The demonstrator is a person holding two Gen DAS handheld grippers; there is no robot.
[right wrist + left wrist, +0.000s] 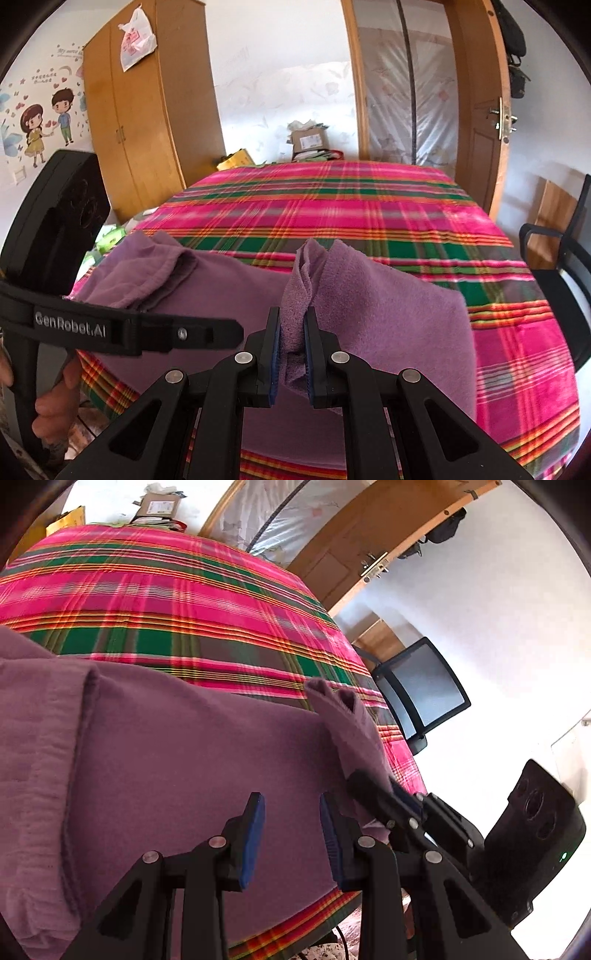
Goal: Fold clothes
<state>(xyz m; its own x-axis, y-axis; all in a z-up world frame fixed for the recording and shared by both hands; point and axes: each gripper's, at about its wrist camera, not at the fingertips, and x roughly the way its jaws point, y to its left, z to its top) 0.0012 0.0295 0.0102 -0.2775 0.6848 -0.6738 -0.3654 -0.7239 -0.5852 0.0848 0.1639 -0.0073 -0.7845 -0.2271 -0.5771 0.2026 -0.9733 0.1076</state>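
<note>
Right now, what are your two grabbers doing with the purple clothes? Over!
Right gripper shut on a bunched edge of the purple garment. Left gripper open, empty, above the cloth. Garment lies partly folded on the plaid bedspread. Nothing in the way.

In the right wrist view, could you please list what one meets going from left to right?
Wall stickers → wardrobe → cardboard box → door handle → chair.
</note>
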